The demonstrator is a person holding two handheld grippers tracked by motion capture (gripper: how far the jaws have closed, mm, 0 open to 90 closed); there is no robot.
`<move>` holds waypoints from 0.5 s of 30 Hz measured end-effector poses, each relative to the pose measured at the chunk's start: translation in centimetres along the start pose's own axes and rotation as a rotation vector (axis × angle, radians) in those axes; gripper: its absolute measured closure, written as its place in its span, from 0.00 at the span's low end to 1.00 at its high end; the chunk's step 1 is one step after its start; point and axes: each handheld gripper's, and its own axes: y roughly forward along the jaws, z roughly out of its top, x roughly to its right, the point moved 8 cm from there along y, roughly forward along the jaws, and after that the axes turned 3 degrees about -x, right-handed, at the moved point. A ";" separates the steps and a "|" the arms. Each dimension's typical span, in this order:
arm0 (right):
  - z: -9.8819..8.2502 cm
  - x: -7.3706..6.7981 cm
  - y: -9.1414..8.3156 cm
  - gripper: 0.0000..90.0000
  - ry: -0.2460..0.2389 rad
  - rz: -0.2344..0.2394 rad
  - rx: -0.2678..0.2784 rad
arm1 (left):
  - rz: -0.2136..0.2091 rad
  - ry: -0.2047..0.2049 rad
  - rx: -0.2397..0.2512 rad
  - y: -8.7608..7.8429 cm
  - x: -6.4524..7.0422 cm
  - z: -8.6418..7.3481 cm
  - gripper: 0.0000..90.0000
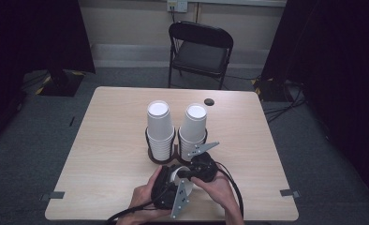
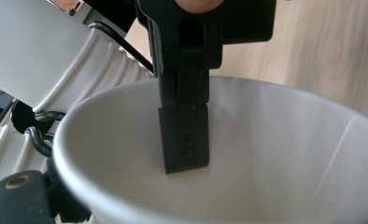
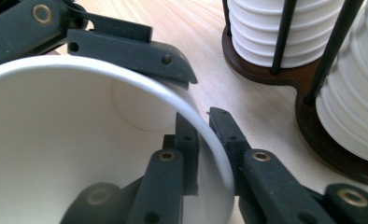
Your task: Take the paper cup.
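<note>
A single white paper cup (image 1: 180, 174) lies tilted near the table's front edge, its mouth facing both gripper cameras. My left gripper (image 1: 171, 182) has its jaws wide around the cup (image 2: 275, 154), and one of its fingers (image 3: 130, 49) lies along the cup's outer wall. My right gripper (image 3: 203, 140) pinches the cup's rim, one finger (image 2: 184, 140) inside the cup (image 3: 56, 130) and the other outside. In the high view the right gripper (image 1: 187, 174) reaches the cup from the right.
Just behind the hands, two tall stacks of white cups (image 1: 160, 126) (image 1: 193, 125) stand mouth down in a dark wire holder (image 3: 275, 74). The wooden table (image 1: 112, 140) also carries a small black disc (image 1: 209, 101). A black folding chair (image 1: 201, 47) stands beyond it.
</note>
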 end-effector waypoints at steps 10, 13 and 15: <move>0.0 0.3 -0.6 0.75 0.032 -0.030 0.051 | -0.004 -0.065 0.005 0.0 -0.5 -0.4 0.12; -0.1 0.5 -1.0 0.70 0.044 -0.034 0.100 | -0.003 -0.118 0.021 0.1 -0.9 -0.7 0.12; -0.1 0.6 -1.1 0.69 0.047 -0.038 0.113 | -0.005 -0.130 0.024 0.1 -0.9 -0.7 0.12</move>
